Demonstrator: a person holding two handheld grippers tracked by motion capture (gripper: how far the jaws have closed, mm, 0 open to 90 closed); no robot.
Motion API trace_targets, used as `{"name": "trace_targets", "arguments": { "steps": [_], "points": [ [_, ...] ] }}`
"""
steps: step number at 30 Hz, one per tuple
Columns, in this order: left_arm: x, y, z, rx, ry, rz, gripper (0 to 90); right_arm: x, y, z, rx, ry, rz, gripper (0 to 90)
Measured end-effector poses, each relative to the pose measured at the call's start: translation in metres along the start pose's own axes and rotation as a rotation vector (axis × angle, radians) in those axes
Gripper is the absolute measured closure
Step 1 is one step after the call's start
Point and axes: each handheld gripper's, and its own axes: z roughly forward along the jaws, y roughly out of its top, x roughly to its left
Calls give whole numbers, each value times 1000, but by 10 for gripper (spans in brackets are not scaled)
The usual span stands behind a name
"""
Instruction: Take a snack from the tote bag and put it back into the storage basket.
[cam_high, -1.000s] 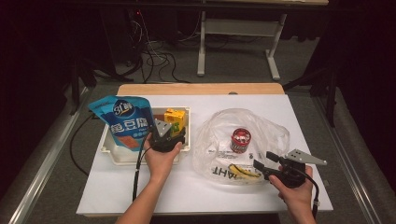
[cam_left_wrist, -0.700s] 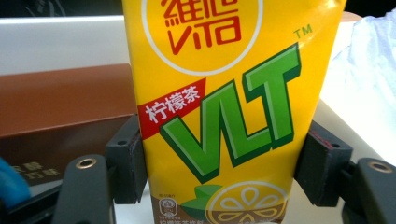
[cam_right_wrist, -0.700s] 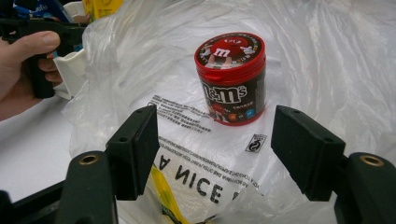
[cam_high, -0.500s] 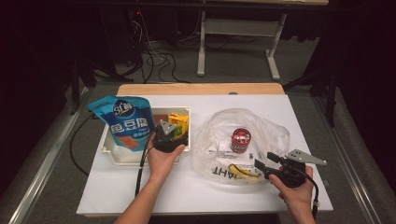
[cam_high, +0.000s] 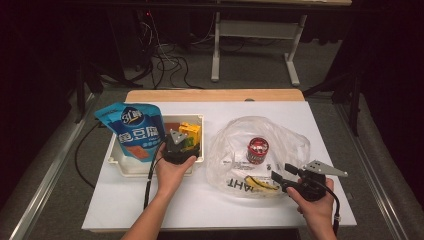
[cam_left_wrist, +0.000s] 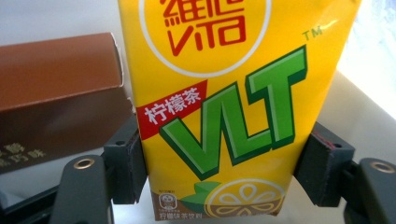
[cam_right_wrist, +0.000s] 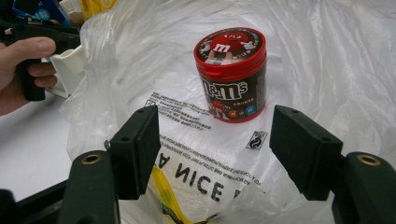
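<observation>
White counter (cam_high: 165, 205) on a grey floor (cam_high: 370, 150) — dark room. Left claw (cam_left_wrist: 224, 172) pinches the yellow carton (cam_left_wrist: 224, 93); right claw (cam_right_wrist: 215, 149) spread over the bag (cam_right_wrist: 327, 56).

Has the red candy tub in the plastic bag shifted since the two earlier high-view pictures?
No. The red candy tub stands at the same spot inside the plastic bag, level with the white bin's front rim, as before.
</observation>
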Motion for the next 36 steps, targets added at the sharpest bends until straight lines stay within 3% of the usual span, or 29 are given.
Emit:
{"name": "trace_targets", "arguments": {
  "steps": [6, 11, 16, 22, 28, 32, 36],
  "points": [
    [3, -2, -4, 30, -1, -28, 284, 0, 0, 1, 3, -1, 1, 340],
    [5, -3, -7, 47, -7, -28, 280, 1, -1, 1, 7, -2, 6, 340],
    [6, -3, -9, 53, -30, -63, 244, 0, -1, 2, 11, -4, 7, 340],
    [8, -4, -11, 69, -27, -104, 241, -2, -2, 2, 12, -6, 5, 340],
    [7, -3, -12, 90, -26, -113, 229, -1, -2, 3, 14, -4, 2, 338],
    [2, -1, -14, 69, -4, -99, 203, -2, -2, 4, 18, -5, 2, 337],
    [1, 2, -20, 34, -4, -127, 194, 0, -2, 4, 15, -1, -4, 332]
  ]
}}
